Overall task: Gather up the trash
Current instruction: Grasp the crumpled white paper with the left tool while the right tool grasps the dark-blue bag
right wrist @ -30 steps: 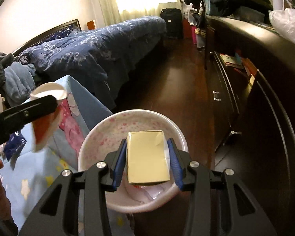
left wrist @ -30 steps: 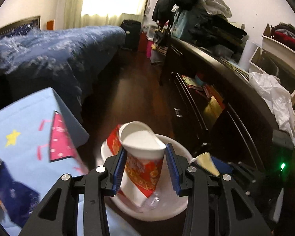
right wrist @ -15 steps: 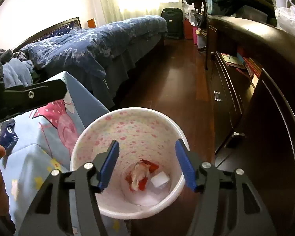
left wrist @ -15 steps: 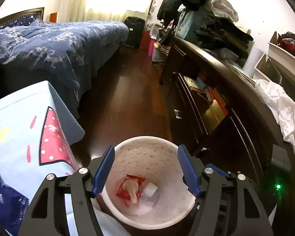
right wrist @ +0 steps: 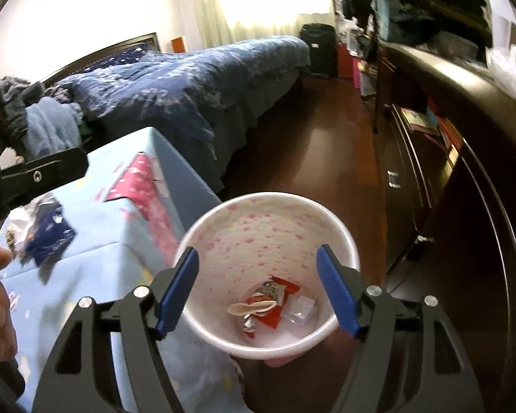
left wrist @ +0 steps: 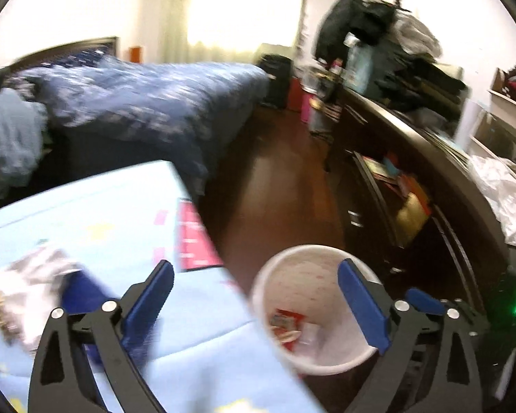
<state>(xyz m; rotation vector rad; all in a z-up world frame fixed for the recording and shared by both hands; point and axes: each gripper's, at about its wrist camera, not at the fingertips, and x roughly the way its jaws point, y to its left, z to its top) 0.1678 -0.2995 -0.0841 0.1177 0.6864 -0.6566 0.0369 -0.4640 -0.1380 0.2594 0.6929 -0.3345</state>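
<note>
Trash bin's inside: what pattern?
White with small pink speckles on the trash bin wall, clearest in the right wrist view.

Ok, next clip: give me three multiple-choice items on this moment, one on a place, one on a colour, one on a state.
1. Where does the red snack wrapper lie?
A. on the dark wood floor
B. at the bottom of the white pink-speckled waste bin
C. on the blue bed

2. What colour are the pads on the right gripper?
A. blue
B. green
C. white

3. How do the jaws of the left gripper stand?
A. shut on a cup
B. shut on nothing
C. open, holding nothing

Answers: 1 B, the wrapper rests inside the bin with other scraps; 2 A, both pads show blue; 3 C, a wide gap with nothing between them.
</note>
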